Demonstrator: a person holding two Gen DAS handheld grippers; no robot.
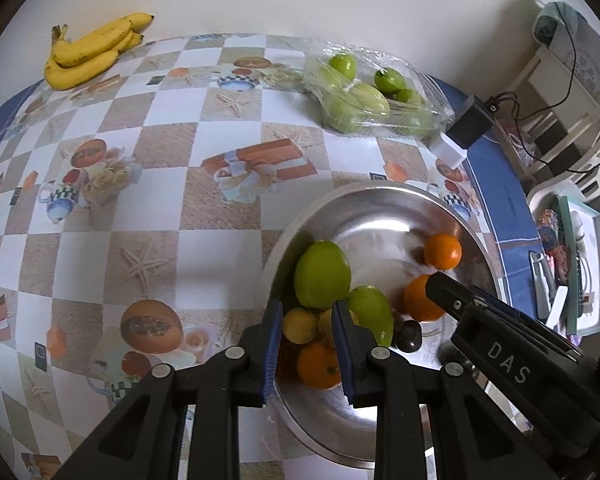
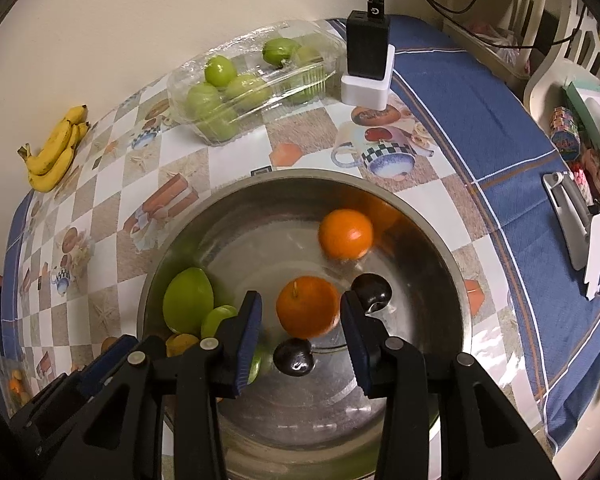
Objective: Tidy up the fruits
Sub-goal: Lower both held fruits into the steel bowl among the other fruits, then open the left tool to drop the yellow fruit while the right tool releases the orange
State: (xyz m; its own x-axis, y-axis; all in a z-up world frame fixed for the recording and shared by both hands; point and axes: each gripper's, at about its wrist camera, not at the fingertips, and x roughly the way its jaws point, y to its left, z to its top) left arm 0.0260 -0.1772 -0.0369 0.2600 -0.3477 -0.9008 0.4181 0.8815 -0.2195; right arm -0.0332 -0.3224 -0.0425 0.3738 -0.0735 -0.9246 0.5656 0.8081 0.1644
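Note:
A steel bowl [image 1: 380, 188] [image 2: 300, 174] holds two green fruits [image 1: 322, 274] [image 2: 188, 300], several oranges, small yellow fruits [image 1: 300, 326] and dark plums [image 2: 294, 356]. My left gripper [image 1: 307, 308] hangs over the bowl's left side, jaws close together above the yellow fruits and an orange [image 1: 318, 364]; I cannot tell if anything is pinched. My right gripper [image 2: 300, 298] [image 1: 436, 282] hovers over the middle with jaws partly apart. One orange [image 2: 308, 312] [image 1: 418, 300] shows between its fingertips, with bare bowl beside the left pad.
Bananas [image 1: 92, 50] [image 2: 54, 152] lie at the far left by the wall. A clear pack of green fruit [image 1: 364, 96] [image 2: 252, 84] sits behind the bowl, next to a black charger [image 2: 368, 46] on a white block. Clutter lies past the table's right edge.

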